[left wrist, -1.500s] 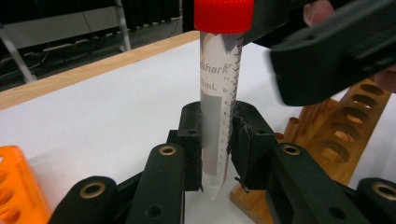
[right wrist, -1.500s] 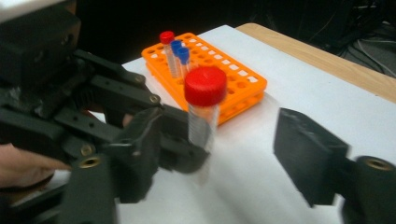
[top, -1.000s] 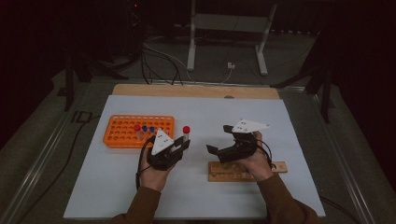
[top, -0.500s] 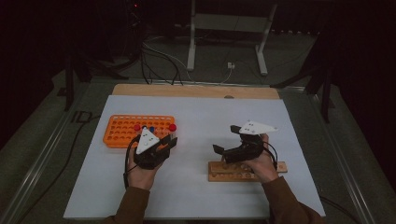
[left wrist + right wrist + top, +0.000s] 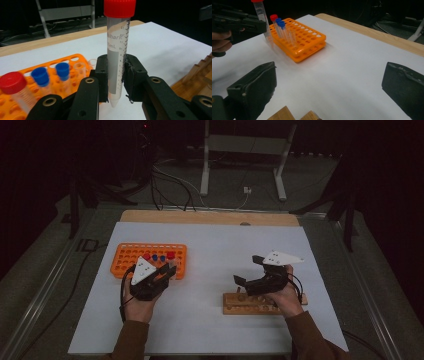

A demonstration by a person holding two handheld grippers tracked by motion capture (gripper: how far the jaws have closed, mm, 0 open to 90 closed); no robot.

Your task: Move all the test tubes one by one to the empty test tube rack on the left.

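Since a second ago the left gripper (image 5: 167,271) has swung away from the middle of the table and back toward the orange rack (image 5: 125,256), carrying the tube (image 5: 117,57) with it; the right gripper (image 5: 250,270) has barely shifted above the wooden block (image 5: 235,304). Left jaws are clamped on the tube low on its body, red cap up, pointed tip hanging free just under the pads. In the left gripper view the tube stands upright, so its long axis runs vertical and already lines up with the rack's holes. The rack lies just beside and ahead of the left gripper, to its own left side in its view, with a red-capped tube and two blue-capped ones standing in it. Right jaws stand wide apart and hold nothing. The left hand is far nearer the rack; the right is well apart from it, so I judge the placing is the left's job
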